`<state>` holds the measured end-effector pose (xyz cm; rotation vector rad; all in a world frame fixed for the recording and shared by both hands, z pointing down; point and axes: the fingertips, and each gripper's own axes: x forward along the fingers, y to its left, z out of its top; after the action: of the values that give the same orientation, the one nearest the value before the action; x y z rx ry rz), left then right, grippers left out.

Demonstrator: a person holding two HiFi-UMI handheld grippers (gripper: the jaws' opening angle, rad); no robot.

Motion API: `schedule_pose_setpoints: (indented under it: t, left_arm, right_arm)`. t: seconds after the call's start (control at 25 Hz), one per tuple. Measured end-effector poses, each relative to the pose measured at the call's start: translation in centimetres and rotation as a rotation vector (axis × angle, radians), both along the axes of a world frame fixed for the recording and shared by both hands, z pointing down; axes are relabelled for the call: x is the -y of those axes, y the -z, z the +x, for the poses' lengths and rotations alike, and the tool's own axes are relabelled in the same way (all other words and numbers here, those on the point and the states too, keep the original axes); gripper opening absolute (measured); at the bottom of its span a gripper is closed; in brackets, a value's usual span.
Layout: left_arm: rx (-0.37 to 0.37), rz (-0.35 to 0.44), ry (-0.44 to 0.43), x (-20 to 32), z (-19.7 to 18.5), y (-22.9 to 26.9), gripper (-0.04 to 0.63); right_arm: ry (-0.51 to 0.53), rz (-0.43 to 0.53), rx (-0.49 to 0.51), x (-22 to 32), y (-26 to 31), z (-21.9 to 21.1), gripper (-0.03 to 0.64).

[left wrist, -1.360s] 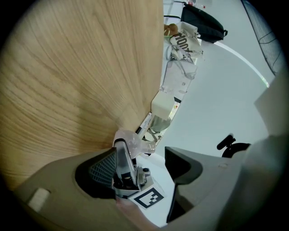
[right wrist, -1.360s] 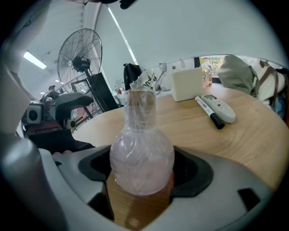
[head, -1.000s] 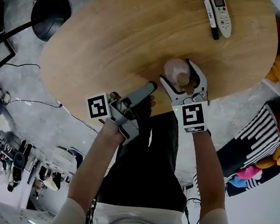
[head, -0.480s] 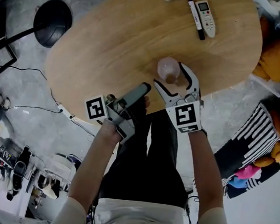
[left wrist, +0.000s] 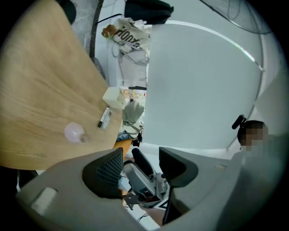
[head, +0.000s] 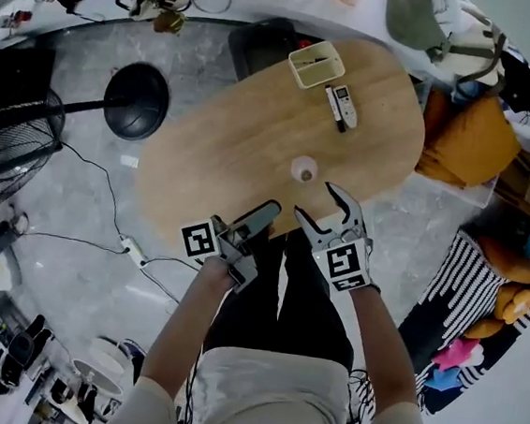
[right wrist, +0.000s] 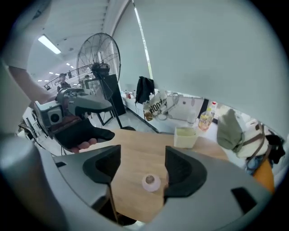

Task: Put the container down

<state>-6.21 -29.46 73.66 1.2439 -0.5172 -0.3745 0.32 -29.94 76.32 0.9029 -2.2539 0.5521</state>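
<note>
- Pale pink and see-through, the container (head: 304, 170) sits on the wooden table (head: 234, 147), towards the edge nearest you, with its darker centre facing up.
- Nothing touches the container. Both of your tools are held clear of it, over the table's near edge and your lap.
- Your left gripper (head: 270, 209) has its jaws parted, though they have just been closing. Nothing is between them.
- In the left gripper view, the gap of the left gripper (left wrist: 141, 162) frames only your other tool. The container (left wrist: 74, 132) lies off to the left on the tabletop.
- Your right gripper (head: 313, 200) also stands with jaws well apart. They too have just been closing, and they grip nothing.
- In the right gripper view, the container (right wrist: 151, 182) shows through the gap of the right gripper (right wrist: 142, 164). It is down on the table, and neither pad reaches it.
- At the far end of the table stands a cream tray (head: 316, 67). Just beside it lie a remote control (head: 346, 105) and a dark marker (head: 333, 108), side by side and well apart from the container.
- On the grey floor left of the table is a round black stand base (head: 137, 101).
- An orange cushion (head: 470, 139) lies off the table's right end.
</note>
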Motion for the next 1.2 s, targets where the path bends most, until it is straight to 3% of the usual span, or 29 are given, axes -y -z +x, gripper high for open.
schedule_pose_setpoints:
  t: [0.12,0.32,0.52,0.64,0.88,1.0,1.2]
  left_arm:
    - [0.067,0.091,-0.053,-0.8,-0.4,5.9,0.225]
    - [0.304,0.383,-0.176,-0.9,-1.4,12.3,0.196]
    - [0.49,0.523,-0.22,-6.3,-1.9,18.1,0.153]
    - [0.584,0.578,-0.221,-8.3,-2.6,20.4,0.138]
    - [0.694,0.678,-0.184,-11.9,-1.9,25.4,0.104]
    - [0.74,0.687,-0.18,-12.6,-1.0,26.2,0.072]
    - [0.848,0.699,-0.104,-14.9,1.0,27.7,0.051]
  right_arm:
    - [0.008,0.036,0.001,-0.4,7.3,-0.6,0.255]
    - [-0.026,0.122,0.014,0.0,15.4,-1.5,0.2]
    - [-0.012,0.129,0.029,-6.1,21.6,-1.1,0.172]
    - [-0.006,0.142,0.054,-7.8,25.0,-0.8,0.158]
    - [-0.022,0.175,0.117,-11.2,30.5,0.5,0.15]
    - [-0.04,0.24,0.113,-11.1,32.5,2.6,0.117]
    - [0.038,0.272,0.116,-13.6,34.1,6.2,0.084]
